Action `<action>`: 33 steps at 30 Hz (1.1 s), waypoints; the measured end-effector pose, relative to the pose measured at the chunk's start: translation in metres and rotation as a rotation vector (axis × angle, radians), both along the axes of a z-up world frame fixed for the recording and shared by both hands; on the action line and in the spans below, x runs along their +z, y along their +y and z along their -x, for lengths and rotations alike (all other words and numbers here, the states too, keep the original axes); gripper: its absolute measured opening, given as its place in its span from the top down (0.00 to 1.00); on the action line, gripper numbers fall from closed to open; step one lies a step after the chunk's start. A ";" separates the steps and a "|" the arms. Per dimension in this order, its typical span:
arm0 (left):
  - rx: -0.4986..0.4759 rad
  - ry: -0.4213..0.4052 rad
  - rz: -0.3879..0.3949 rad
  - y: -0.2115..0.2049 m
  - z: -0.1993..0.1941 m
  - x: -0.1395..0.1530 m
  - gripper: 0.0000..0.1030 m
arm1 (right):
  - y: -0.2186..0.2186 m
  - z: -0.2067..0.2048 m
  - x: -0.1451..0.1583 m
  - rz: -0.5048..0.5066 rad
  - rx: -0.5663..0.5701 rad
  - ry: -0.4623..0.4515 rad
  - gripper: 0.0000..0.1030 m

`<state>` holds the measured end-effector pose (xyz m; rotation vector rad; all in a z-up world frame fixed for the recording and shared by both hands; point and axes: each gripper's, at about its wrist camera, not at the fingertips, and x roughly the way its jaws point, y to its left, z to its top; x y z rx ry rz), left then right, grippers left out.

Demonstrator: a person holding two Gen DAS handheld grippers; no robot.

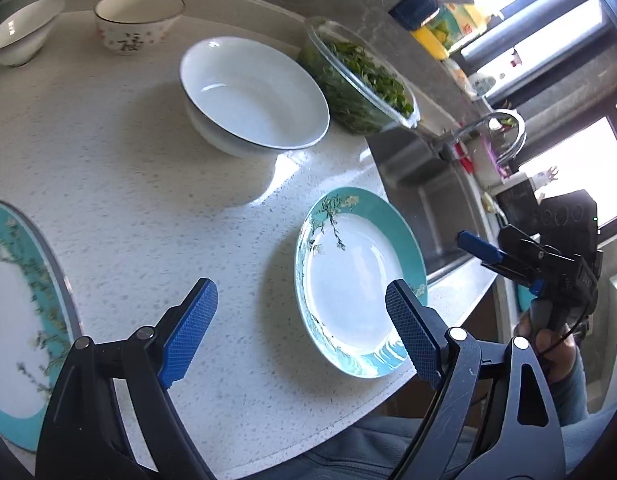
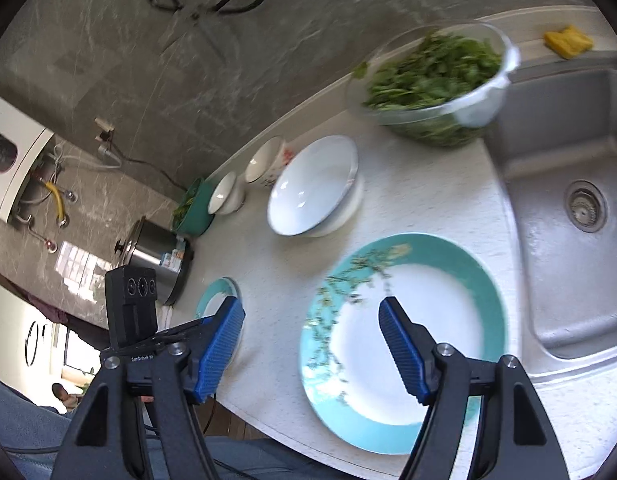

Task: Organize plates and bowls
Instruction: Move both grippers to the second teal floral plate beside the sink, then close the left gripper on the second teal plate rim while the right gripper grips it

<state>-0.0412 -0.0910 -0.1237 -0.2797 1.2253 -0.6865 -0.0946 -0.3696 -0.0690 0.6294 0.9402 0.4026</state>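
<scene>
**A:** Speckled white worktop point(image 1: 120, 184) runs along a grey stone wall, with a steel sink point(image 2: 568, 240) set in at one end. Take the sink as the landmark. What sits closest to it?

**B:** A teal-rimmed plate point(image 2: 404, 340) with a blossom branch pattern, lying flat just beside the sink, near the worktop's front edge. Behind it, farther from the front edge, is a wide white bowl point(image 1: 254, 96), empty and upright.

**A:** And the glass bowl point(image 2: 432, 84) of greens?

**B:** It stands at the sink's back corner, just beside the white bowl.

**A:** Anything farther from the sink?

**B:** Two small bowls along the wall: a patterned bowl point(image 1: 138, 20) with a dark character on it, then a plain small bowl point(image 1: 22, 32) beyond it. A second teal plate point(image 1: 22, 320) lies well apart from the first, on the far side from the sink.

**A:** The claws?

**B:** The left claw point(image 1: 300, 332) hovers over the worktop with its blue fingers spread wide and nothing between them; one finger overlaps the near plate's rim in the left view. The right claw point(image 2: 312, 344) is also spread apart and empty, above the same plate. In the left view it appears over the sink's edge, fingers close together from that angle.
</scene>
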 end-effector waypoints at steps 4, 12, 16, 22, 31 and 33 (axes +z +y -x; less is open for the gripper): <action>-0.059 0.038 -0.033 -0.030 -0.004 -0.023 0.17 | -0.038 0.011 -0.028 -0.006 -0.069 0.062 0.27; -0.093 0.090 -0.103 -0.065 -0.006 -0.065 0.20 | -0.076 0.020 -0.081 -0.121 -0.086 0.147 0.34; -0.089 0.083 -0.126 -0.072 -0.017 -0.074 0.44 | -0.073 0.015 -0.096 -0.157 -0.042 0.168 0.43; -0.112 0.082 -0.140 -0.092 -0.025 -0.079 0.58 | -0.069 0.008 -0.113 -0.165 0.000 0.201 0.55; -0.138 0.080 -0.166 -0.093 -0.025 -0.079 0.87 | -0.066 -0.004 -0.126 -0.140 0.049 0.262 0.78; -0.138 0.085 -0.162 -0.091 -0.027 -0.080 0.90 | -0.068 -0.004 -0.130 -0.143 0.032 0.283 0.86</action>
